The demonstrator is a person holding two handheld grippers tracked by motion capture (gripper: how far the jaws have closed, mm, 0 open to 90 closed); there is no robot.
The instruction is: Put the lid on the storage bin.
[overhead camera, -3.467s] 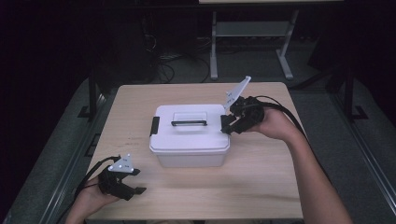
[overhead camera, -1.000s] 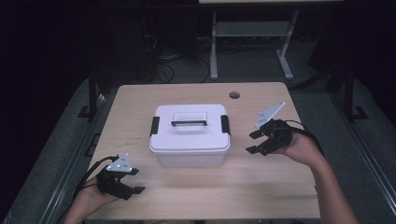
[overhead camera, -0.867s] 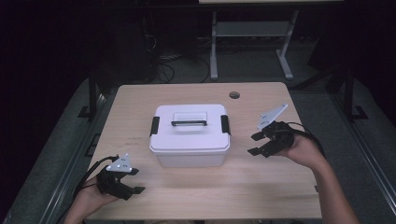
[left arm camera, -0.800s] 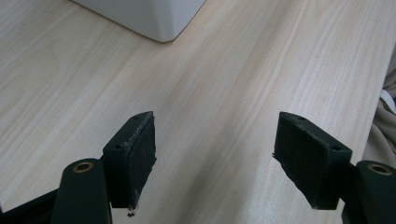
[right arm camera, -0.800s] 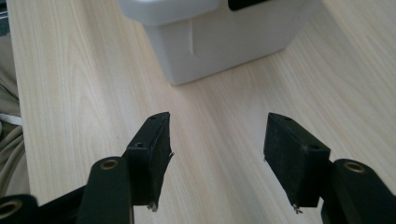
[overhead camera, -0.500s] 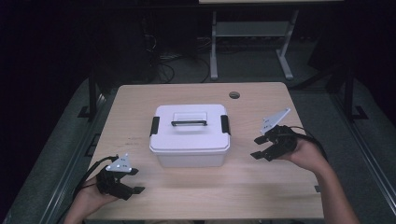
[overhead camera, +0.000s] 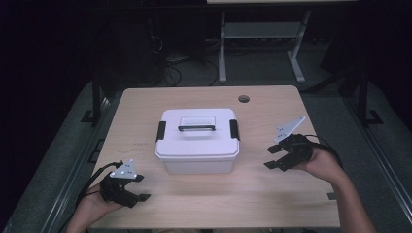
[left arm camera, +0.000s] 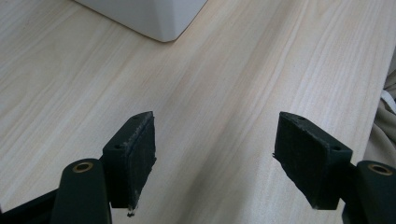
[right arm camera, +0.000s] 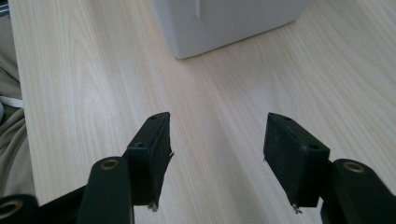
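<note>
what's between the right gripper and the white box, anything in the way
Nothing visible. Bare wooden table lies between the right gripper and the white box; its open jaws point toward the box's right side, apart from it. The right gripper view shows the same clear stretch of wood up to the box's corner.

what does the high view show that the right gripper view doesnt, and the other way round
The high view alone gives the white plastic box's lid with its dark handle and black side latches, plus the left gripper and right gripper in the person's hands. The right gripper view alone gives a close look at its own black padded fingers, standing apart with nothing between them. Both share the white box's wall and the light wooden table.
</note>
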